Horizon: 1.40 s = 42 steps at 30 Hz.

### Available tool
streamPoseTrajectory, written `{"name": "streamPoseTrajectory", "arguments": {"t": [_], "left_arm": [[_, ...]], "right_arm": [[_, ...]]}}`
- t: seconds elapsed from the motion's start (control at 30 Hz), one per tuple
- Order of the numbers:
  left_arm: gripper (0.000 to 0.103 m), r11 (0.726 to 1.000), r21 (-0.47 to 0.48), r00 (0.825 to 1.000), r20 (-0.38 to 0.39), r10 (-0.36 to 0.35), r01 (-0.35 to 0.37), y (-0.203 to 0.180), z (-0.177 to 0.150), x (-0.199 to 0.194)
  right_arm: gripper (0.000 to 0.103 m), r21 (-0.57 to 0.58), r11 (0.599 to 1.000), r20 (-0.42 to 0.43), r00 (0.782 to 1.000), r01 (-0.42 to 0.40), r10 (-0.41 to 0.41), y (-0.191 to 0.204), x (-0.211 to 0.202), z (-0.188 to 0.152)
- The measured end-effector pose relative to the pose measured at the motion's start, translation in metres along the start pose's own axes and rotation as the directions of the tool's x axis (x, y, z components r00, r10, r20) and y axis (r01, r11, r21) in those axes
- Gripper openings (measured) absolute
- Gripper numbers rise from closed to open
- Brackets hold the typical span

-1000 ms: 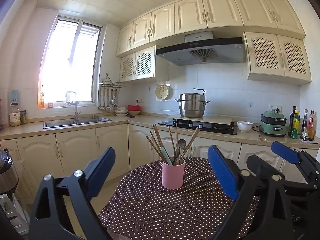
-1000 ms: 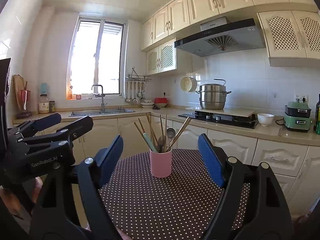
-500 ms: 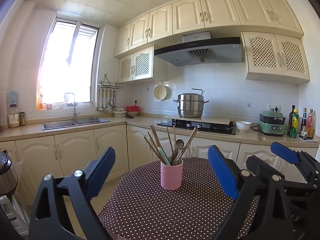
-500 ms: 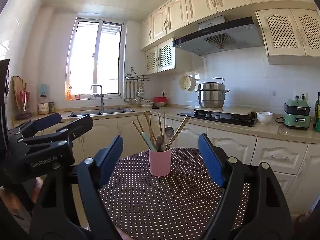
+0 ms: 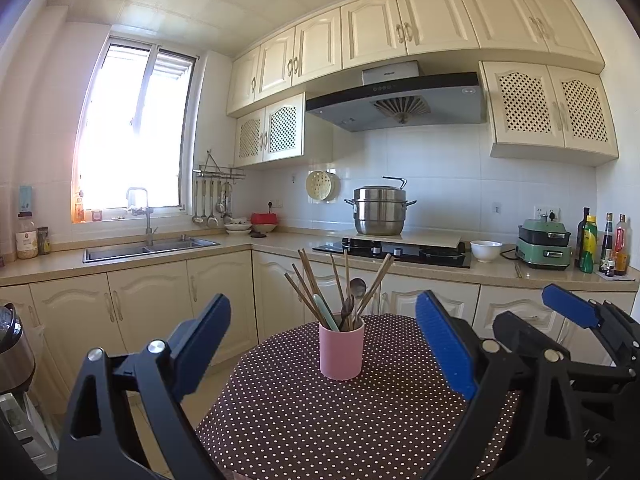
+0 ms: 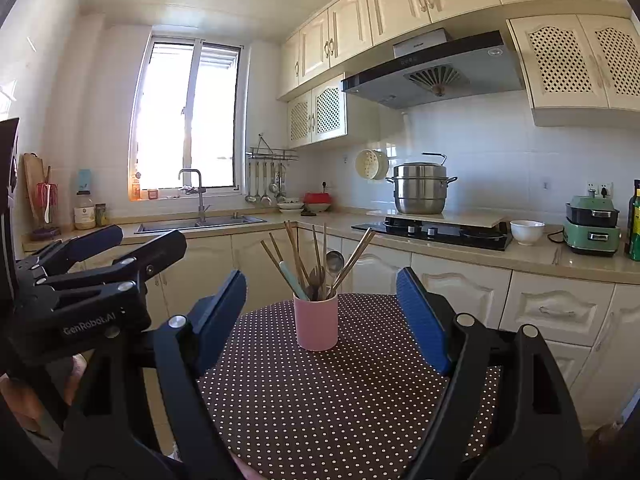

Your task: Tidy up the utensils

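Over the last second almost nothing shifts: the left gripper (image 5: 322, 334) and right gripper (image 6: 322, 300) stay wide open and empty, side by side over the near edge of the dotted table (image 5: 320, 420). Every utensil (image 5: 340, 288) already stands fanned out in the upright pink cup (image 5: 341, 350) mid-table, which fits sorting either done or pending.

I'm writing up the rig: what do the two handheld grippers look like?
Both match: the left gripper and right gripper have black angular frames with triangular cutouts, silver pivot bolts and blue ribbed pads. The left one's side reads "GenRobot.AI" in white. No cables or sleeves show.
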<state>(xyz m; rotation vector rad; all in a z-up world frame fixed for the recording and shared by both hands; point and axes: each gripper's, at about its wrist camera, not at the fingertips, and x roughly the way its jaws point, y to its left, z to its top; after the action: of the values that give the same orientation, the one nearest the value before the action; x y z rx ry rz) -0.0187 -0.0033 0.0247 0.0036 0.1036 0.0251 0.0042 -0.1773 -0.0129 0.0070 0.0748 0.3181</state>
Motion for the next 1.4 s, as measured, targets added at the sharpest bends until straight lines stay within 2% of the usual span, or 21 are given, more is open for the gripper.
{"name": "streamPoseTrajectory", "arguments": {"t": [1.4], "left_arm": [[0.092,1.000,0.012,1.000,-0.005,-0.007,0.007,-0.0018,-0.0036,0.0035]], "right_arm": [[0.077,0.014,1.000,-0.008,1.000,0.003,-0.003,-0.0090,0.0002,-0.0046]]}}
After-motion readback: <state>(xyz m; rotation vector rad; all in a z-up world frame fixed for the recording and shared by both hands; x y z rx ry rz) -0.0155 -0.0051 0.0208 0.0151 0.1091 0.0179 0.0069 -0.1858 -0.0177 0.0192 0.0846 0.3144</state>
